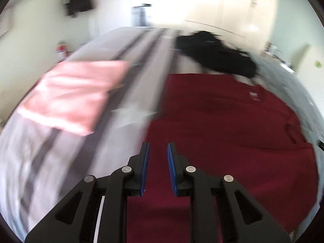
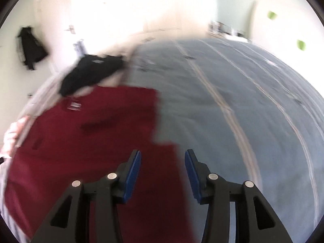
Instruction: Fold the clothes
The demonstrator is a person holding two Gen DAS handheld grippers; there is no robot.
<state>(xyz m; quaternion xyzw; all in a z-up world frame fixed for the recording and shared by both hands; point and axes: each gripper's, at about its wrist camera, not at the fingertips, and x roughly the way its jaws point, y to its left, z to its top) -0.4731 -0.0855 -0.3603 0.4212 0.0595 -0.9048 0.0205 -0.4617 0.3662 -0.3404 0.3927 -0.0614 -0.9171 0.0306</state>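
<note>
A grey bedspread (image 2: pixel 232 105) with pale stripes covered the bed. A dark coat (image 2: pixel 30 46) hung on the left wall. White cupboard doors (image 1: pixel 232 6) stood behind, overexposed, and green dots (image 2: pixel 271 15) marked the right wall.

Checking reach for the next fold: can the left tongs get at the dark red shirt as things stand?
Probably yes. The left tongs hover, slightly parted and empty, right over the near left edge of the dark red shirt, spread on the bed with nothing lying between.

Bare bedspread (image 2: pixel 232 105) right of red shirt (image 2: pixel 101 131), black garment (image 2: pixel 91 70) beyond
</note>
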